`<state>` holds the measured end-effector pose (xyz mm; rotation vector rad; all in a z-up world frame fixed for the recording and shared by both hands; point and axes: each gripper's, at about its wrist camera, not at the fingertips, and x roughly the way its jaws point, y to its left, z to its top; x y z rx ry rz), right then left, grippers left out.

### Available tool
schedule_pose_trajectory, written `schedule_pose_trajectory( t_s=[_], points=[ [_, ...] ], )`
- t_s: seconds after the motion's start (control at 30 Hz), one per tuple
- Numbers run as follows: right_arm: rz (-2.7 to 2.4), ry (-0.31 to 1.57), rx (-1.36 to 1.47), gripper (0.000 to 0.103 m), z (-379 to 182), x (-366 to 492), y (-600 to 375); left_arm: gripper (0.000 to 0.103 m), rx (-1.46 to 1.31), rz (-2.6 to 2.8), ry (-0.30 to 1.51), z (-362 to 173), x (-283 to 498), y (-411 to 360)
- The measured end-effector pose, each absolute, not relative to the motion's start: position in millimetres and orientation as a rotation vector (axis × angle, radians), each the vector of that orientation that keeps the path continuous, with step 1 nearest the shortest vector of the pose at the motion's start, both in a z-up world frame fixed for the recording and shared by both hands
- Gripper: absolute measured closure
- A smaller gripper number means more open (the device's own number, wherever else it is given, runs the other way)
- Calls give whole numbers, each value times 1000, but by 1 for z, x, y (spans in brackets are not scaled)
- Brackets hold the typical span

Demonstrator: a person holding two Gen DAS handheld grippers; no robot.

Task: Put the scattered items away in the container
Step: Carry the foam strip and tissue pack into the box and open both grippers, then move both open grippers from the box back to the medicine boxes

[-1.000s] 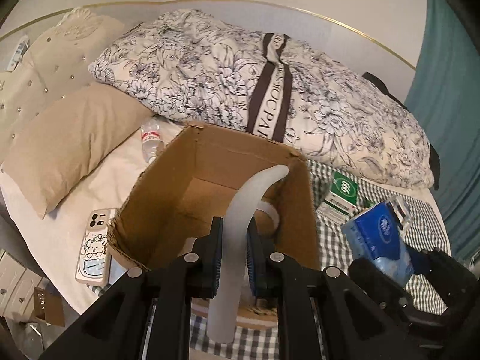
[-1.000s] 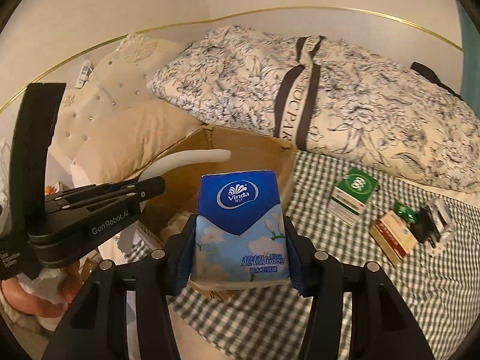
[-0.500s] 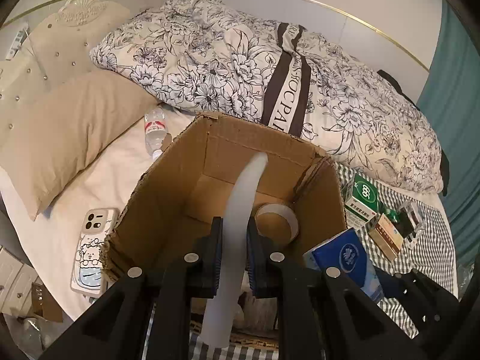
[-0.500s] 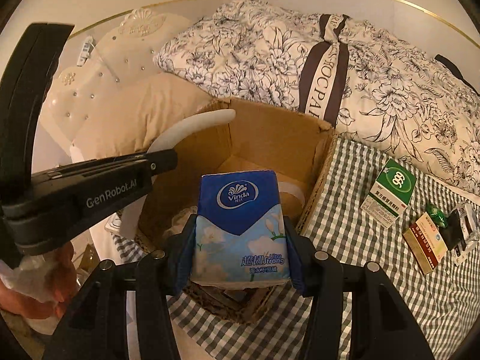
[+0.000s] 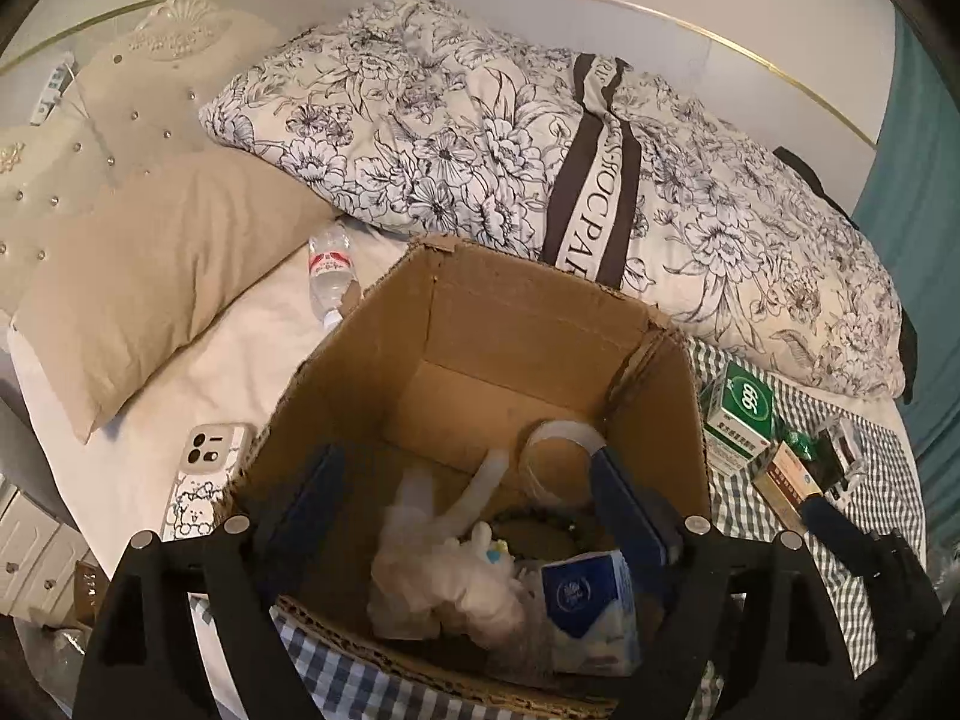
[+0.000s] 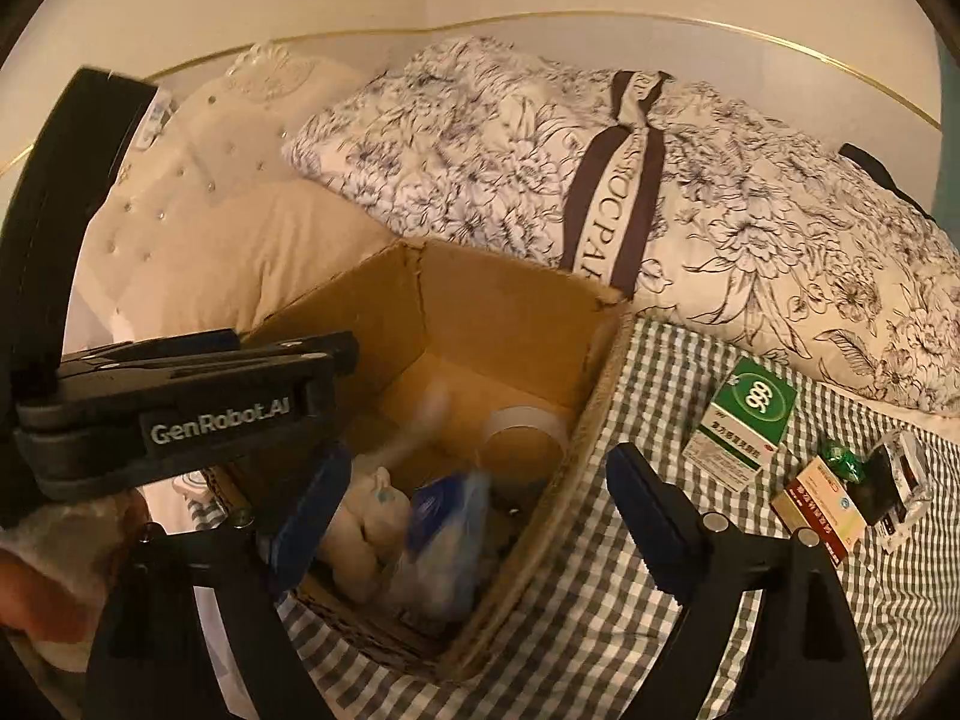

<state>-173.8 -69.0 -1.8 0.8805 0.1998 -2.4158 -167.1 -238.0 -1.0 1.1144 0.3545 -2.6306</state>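
Both tools held over an open cardboard box (image 5: pixel 540 324) on a bed. Left tool (image 5: pixel 474 498) spread wide, jaws just opened, nothing gripped; the white curved strip (image 5: pixel 480 486) lying loose in the box against a pale crumpled bag (image 5: pixel 432 576). Right tool (image 6: pixel 474 498) likewise wide, jaws just opened, nothing pressed between the pads; the blue tissue pack (image 6: pixel 444 516) blurred inside the box, in the left view resting in the near right corner (image 5: pixel 591 612). "GenRobot.AI" legible in white on the side of the left tool as seen from the right wrist. A roll of clear tape (image 5: pixel 561 462) on the box floor by the right wall. Far half of the box floor bare; near half crowded. Box rim ragged and corrugated along the near edge, right wall leaning outward over a checked cloth (image 6: pixel 600 570). On that cloth, apart from the box: a green-and-white carton (image 6: pixel 744 420) printed "666", a red-and-cream carton (image 6: pixel 822 510) with small unreadable print, a green wrapped sweet (image 6: pixel 843 459) and a dark packet (image 6: pixel 897 483), these three close together. Open checked cloth between box and cartons. Left of the box: a phone (image 5: pixel 207 480) in a cartoon case just beside the wall, a water bottle (image 5: pixel 329 270) with a red label near the far corner, a beige pillow (image 5: pixel 156 264). Behind: a floral quilt (image 5: pixel 510 138) with a dark band lettered "OCPA", partly hidden.
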Motion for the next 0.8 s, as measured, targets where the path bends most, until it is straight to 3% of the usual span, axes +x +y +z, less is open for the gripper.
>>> schedule_pose_trajectory(
  t_s=[0.13,0.37,0.47,0.8],
  points=[
    [-2463,154,848,16,2,-168,-37,9,1119,-2636,339,-2,-160,-224],
    [-2578,80,875,15,-1,-161,42,8,1186,-2677,330,-7,-150,-174],
    [-2633,51,882,15,-1,-158,82,0,1196,-2718,307,-7,-146,-143],
    [-2717,-19,922,13,-2,-149,199,0,1225,-2802,230,-16,-155,-55]
  ],
)
